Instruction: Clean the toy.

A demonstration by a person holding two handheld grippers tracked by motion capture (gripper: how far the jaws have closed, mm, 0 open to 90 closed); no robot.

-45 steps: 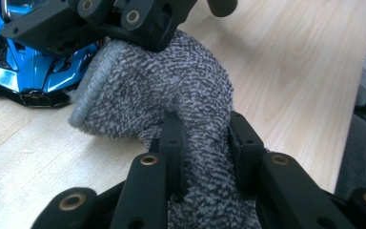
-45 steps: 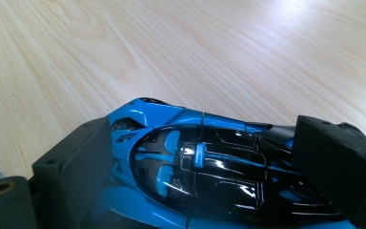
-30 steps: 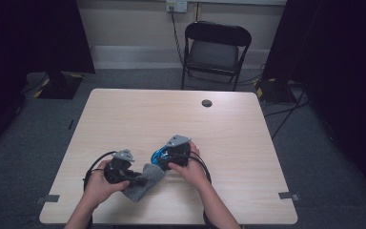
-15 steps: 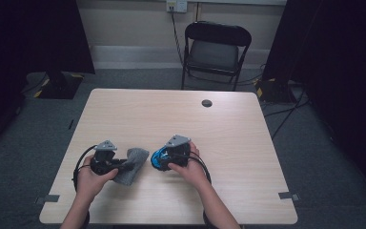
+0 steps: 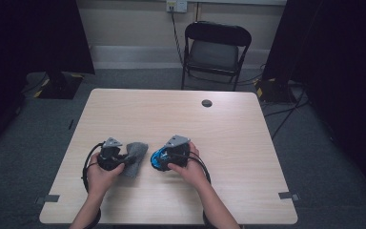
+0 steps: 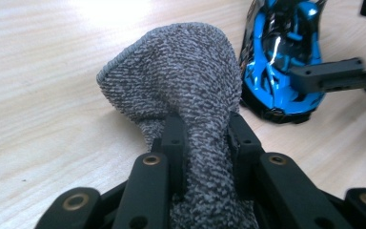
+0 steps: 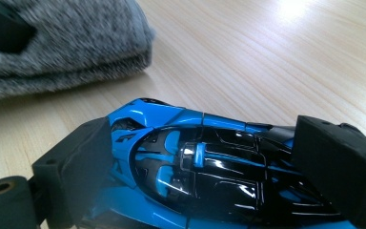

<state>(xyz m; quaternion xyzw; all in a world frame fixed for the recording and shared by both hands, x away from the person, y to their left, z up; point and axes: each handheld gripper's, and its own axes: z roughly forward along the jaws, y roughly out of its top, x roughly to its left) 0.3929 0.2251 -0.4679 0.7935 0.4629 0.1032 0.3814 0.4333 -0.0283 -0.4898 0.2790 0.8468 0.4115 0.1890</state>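
One camera looks down from above the table's (image 5: 248, 143) near side; two ride low, close up, sharing the grey cloth (image 6: 181, 81) and blue toy car (image 7: 209, 162).

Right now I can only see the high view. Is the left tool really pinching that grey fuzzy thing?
Observer: Yes. In the left gripper view the left tool is shut on the grey knitted cloth, bunched between its jaws.
Operator: What is the shiny blue thing?
Observer: A blue and black toy car.
Operator: Is the other tool holding it?
Observer: Yes. The right tool has a pad against each end of the car, which sits on the table.
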